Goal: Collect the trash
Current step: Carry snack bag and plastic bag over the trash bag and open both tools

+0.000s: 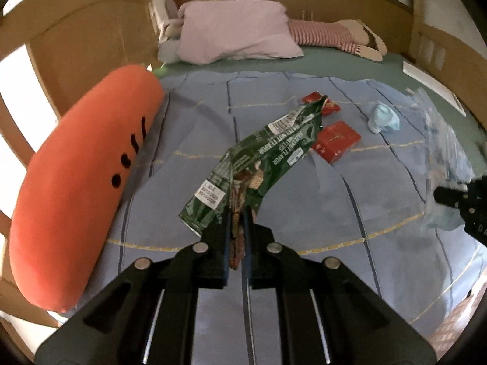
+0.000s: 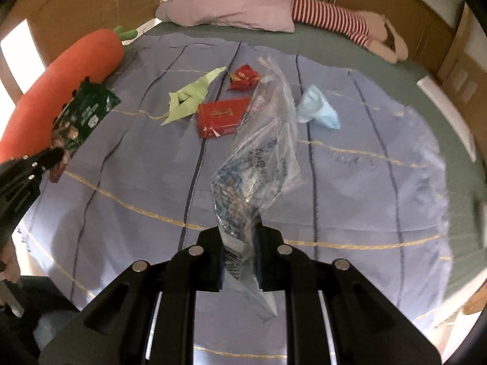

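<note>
Your left gripper (image 1: pixel 236 228) has its jaws clamped on the green wrapper (image 1: pixel 261 155), mid-frame above the bed (image 1: pixel 304 213). Your right gripper (image 2: pixel 240 243) pinches the clear bag (image 2: pixel 261 152) at centre; the red box (image 2: pixel 222 115), blue mask (image 2: pixel 318 109) and red wrapper (image 2: pixel 243 76) lie beyond.

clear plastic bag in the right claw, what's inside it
Through the clear plastic bag, shut in the right claw, blue-and-white printed packaging shows near its lower end. The film is crumpled and blurred, so what exactly it is cannot be made out.
</note>
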`<state>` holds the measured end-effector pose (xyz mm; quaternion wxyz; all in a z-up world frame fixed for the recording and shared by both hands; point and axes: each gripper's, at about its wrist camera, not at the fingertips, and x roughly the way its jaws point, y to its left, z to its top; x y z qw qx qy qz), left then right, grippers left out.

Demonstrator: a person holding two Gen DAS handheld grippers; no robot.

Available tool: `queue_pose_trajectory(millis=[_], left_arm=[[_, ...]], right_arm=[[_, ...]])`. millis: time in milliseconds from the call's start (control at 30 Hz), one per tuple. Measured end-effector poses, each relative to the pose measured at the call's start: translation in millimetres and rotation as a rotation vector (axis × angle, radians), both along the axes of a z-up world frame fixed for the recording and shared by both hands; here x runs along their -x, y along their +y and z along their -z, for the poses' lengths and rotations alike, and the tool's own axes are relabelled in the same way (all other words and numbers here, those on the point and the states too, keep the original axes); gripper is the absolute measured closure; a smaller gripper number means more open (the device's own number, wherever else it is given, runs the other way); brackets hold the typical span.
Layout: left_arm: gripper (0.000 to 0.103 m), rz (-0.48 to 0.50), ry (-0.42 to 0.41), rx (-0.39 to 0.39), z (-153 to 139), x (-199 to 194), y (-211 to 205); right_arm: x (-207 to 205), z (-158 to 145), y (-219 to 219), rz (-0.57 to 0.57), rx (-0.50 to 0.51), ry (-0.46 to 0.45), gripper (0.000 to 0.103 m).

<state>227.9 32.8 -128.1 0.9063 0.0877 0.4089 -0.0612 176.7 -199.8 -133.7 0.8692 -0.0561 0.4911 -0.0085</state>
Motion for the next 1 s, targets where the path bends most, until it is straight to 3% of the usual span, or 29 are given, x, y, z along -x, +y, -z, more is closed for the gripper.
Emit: queue_pose_trajectory(millis=[400, 667, 833, 1000], left_arm=[[0.094, 0.052, -0.039, 0.035, -10.3, 8.5, -3.7], [0.094, 0.183, -0.024, 0.114, -14.7, 18.6, -16.6], [0.094, 0.242, -0.006, 0.099, -25.4, 38.8, -44.0], [0.094, 0.337, -0.045, 0.111, -41.2, 73.7, -82.5]], right_arm=[[19.6, -11.3, 18.5, -0.046, 0.157, -0.053, 0.087], [41.6, -30.6, -11.4, 0.010, 0.084, -0.058, 0.087], [75.6, -45.2, -38.0, 0.073, 0.051, -0.095, 0.087], [109.7, -51.9, -67.6, 0.134, 0.008, -0.119, 0.087]])
